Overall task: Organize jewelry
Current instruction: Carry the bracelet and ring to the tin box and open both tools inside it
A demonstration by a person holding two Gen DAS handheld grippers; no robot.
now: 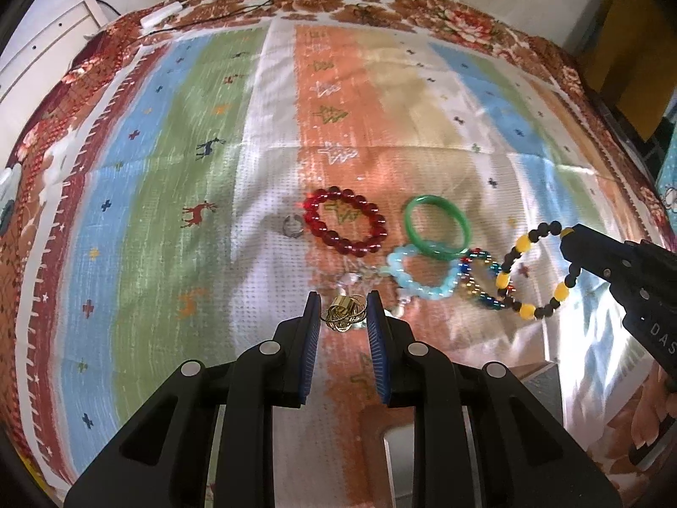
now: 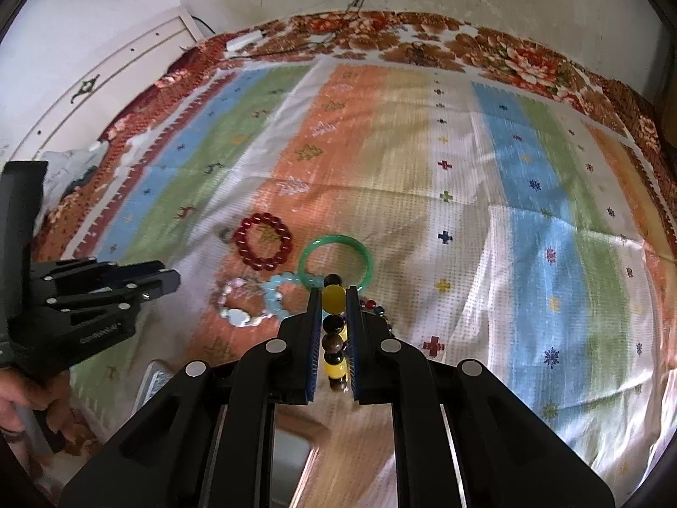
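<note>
Striped patterned cloth (image 1: 169, 178) under remaining bracelets, frame centre | my right gripper (image 2: 333, 296) clamps yellow-and-black beaded bracelet (image 2: 333, 299), lifted for sorting | my left gripper (image 1: 342, 309) pinches thin gold wire rings (image 1: 342, 313), narrow

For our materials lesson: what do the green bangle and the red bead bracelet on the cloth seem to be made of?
Green bangle: one smooth, glossy, translucent ring, so probably jade, glass or resin. Red bead bracelet: round, clear, deep red beads with bright highlights, likely glass or acrylic.
</note>
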